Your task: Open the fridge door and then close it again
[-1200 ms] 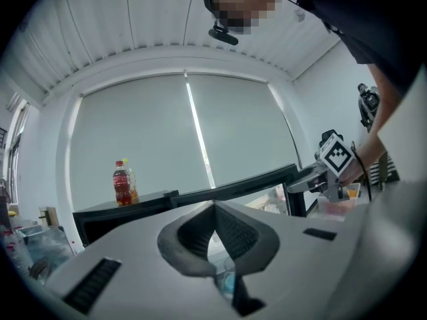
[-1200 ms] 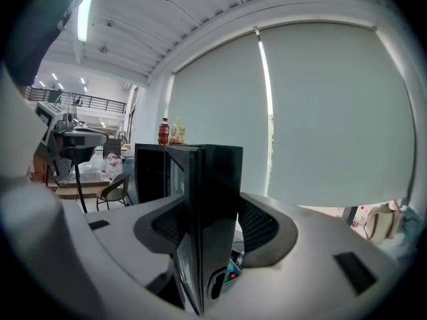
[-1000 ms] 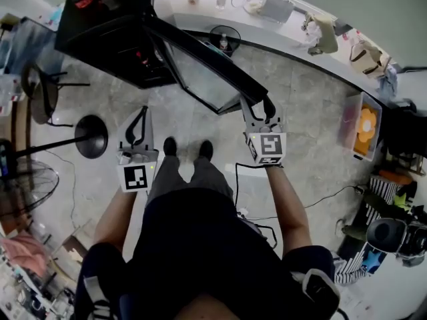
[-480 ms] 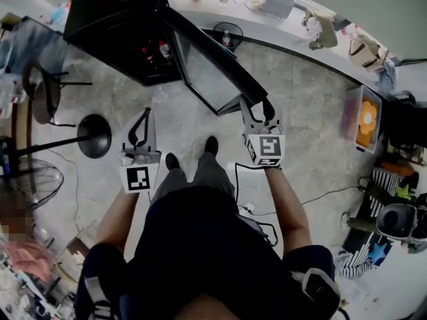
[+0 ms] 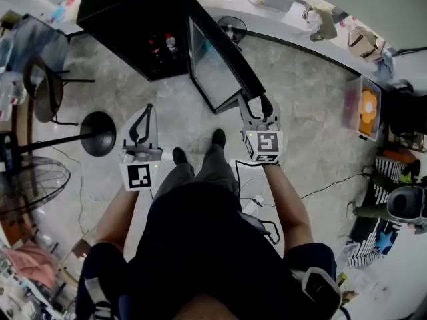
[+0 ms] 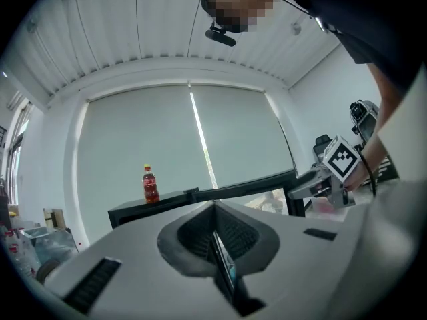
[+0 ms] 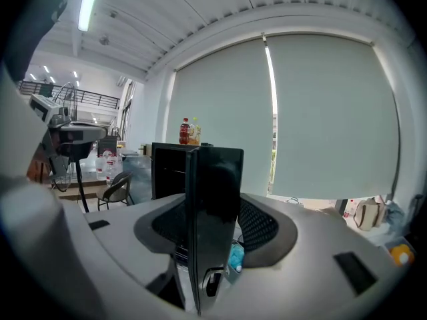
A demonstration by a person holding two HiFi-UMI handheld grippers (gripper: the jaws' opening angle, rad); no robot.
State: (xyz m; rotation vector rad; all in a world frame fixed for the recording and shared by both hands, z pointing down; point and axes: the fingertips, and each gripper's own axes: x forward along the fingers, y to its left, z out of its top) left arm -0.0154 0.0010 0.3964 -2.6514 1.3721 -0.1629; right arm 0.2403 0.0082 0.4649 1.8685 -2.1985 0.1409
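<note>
Fridge: the black fridge point(image 5: 133, 19) stands on the floor point(image 5: 300, 112) at the top edge of the head view, with its front open and a few small items dimly visible on a shelf inside.
Door: the fridge door point(image 5: 227, 52), a glass pane in a dark frame, is swung well out from the cabinet. It is hinged at the cabinet's right front corner, and its free edge points toward the person.
Right claw: the right gripper point(image 5: 257, 109) is clamped on the free edge of the fridge door. Its own view shows the dark door edge upright between the two pads, with the small handle recess just below the grip.
Left claw: the left gripper point(image 5: 145, 111) has its jaws together with nothing between them (the pads meet in a thin line). It is held over bare floor, well apart from the fridge.
Bottle: a red drink bottle point(image 6: 151, 184) stands upright on the fridge's top, toward the left end as the left gripper view shows it.
Person: two shoes point(image 5: 218, 137) rest on the floor between the grippers, with the right one nearer the door.
Surroundings: a cluttered counter point(image 5: 300, 35) curves behind the door. A chair point(image 5: 43, 89) and a round stand base point(image 5: 100, 133) sit to the left.
</note>
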